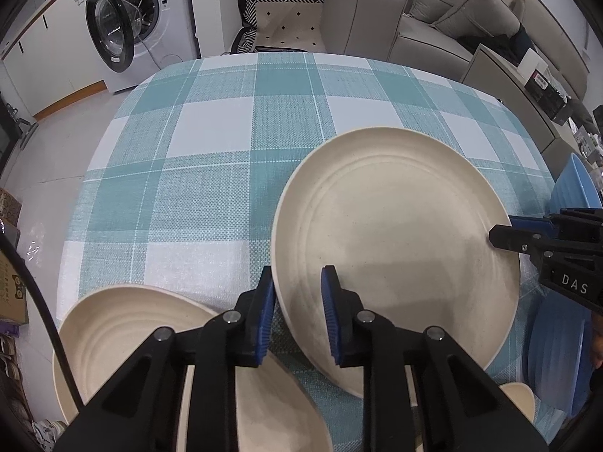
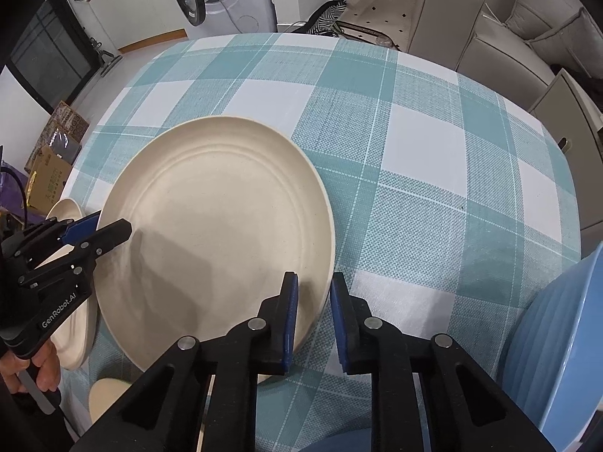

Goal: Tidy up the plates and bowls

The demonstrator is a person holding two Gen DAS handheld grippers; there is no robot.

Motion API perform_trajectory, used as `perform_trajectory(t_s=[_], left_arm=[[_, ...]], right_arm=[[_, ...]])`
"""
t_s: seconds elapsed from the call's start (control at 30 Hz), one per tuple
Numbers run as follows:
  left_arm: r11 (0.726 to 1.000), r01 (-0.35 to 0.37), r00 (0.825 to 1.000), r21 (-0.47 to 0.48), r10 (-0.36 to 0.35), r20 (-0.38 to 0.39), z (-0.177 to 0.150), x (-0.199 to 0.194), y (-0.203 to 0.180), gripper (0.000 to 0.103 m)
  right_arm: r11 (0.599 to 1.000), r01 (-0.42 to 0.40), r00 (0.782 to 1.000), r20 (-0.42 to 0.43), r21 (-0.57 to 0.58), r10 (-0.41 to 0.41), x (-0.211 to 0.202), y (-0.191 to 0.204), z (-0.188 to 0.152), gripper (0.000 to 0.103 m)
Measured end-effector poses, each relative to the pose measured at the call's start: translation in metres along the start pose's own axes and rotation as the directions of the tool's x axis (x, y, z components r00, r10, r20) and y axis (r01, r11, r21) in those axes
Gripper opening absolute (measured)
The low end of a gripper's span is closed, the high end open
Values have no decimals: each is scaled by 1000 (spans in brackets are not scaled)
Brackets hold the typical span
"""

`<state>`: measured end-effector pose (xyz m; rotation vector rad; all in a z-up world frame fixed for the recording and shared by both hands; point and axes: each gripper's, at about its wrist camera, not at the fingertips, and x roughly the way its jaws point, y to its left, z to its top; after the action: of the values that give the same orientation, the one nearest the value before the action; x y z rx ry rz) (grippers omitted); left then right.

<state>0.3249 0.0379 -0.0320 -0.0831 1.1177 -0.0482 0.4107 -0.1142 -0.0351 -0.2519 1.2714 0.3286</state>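
Observation:
A large cream plate [image 1: 395, 233] lies on the teal checked tablecloth [image 1: 226, 150], and both grippers grip it at opposite edges. My left gripper [image 1: 297, 272] is shut on its left rim, one blue pad on top and one outside the lip. My right gripper [image 2: 314, 277] is shut on the right rim of the same plate [image 2: 218, 226]. Each gripper shows in the other's view: the right gripper [image 1: 505, 228], the left gripper [image 2: 111, 224]. A second cream plate [image 1: 124, 331] sits to the left, partly under my left gripper. Whether the held plate is off the cloth I cannot tell.
A ribbed blue bowl [image 2: 557, 339] stands at the right edge, with a blue plate [image 1: 557, 358] near it. A small cream dish [image 2: 109, 391] lies at the near edge. A hand [image 2: 45, 369] holds the left gripper. Beyond the table stand a sofa [image 1: 433, 37] and washing machine [image 1: 143, 11].

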Motion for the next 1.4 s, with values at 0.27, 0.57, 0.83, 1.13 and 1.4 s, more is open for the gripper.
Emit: perform_trajectory(t_s=[0.27, 0.57, 0.83, 1.13, 1.4], left_arm=[[1000, -5, 1000, 1, 5, 16, 1, -6, -1, 22], [1000, -4, 999, -6, 4, 49, 0, -23, -1, 22], [1000, 1, 996, -5, -1, 88, -4, -44, -1, 22], [1000, 7, 988, -13, -5, 152, -16, -77, 2, 22], [1000, -5, 979, -13, 8, 206, -29, -103, 0, 22]], right_arm=[[1000, -15, 1000, 17, 5, 15, -3, -3, -1, 16], [1000, -13, 998, 53, -3, 13, -22, -1, -4, 16], [1000, -9, 995, 98, -14, 10, -45, 5, -7, 16], [999, -34, 987, 159, -17, 36, -77, 14, -16, 16], [999, -39, 976, 211, -34, 46, -104, 24, -33, 16]])
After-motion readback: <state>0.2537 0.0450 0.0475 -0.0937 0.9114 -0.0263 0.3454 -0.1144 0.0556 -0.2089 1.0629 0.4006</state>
